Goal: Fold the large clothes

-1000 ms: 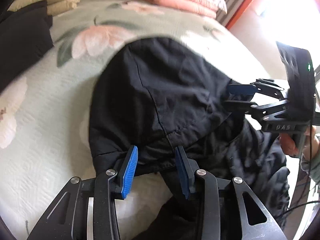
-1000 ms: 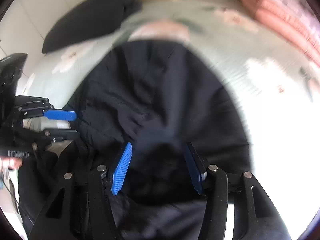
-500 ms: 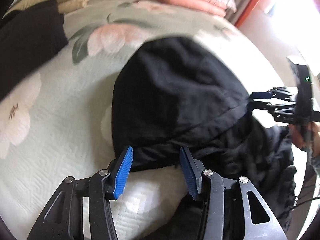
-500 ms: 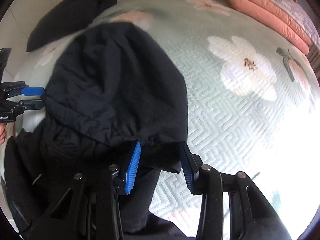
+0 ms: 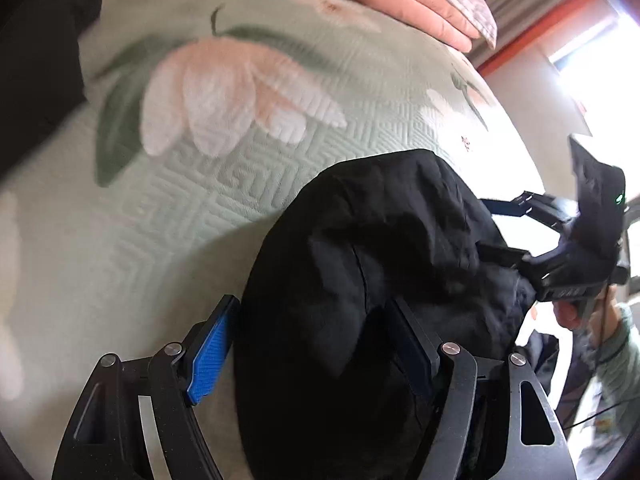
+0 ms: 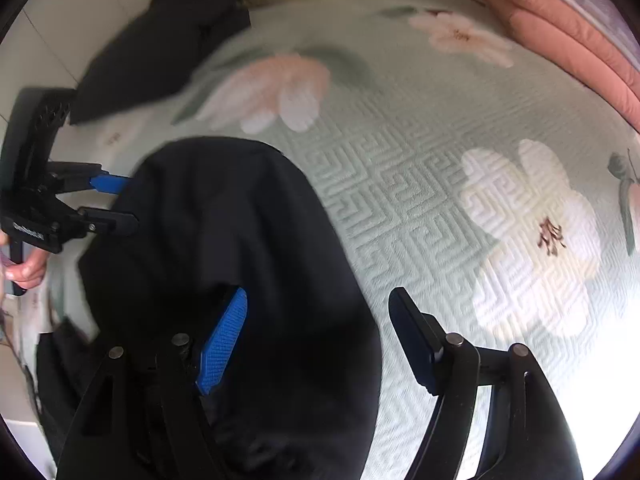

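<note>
Fabric has bunched up since half a second ago: the large black padded garment (image 5: 360,280), then spread out toward 12 o'clock over the pale green quilted bedspread with pink flowers (image 5: 200,168), now sits as a rounded heap close in front of both cameras. My left gripper (image 5: 308,340) has its blue-padded fingers spread wide, with the black cloth filling the space between them; I can't tell whether anything is actually pinched. My right gripper (image 6: 320,332) is plainly open, its left pad against the heap's edge and its right finger over bare bedspread at about 3 o'clock, so it holds nothing. I judge one fold has just been laid toward me and released, leaving the bundle thicker. Next I would likely need fresh grips on the garment's outer edges. A folded stack of salmon-pink quilts (image 5: 420,4) lies at 1 o'clock, and another black garment (image 6: 160,40) at 11 o'clock, well apart.
</note>
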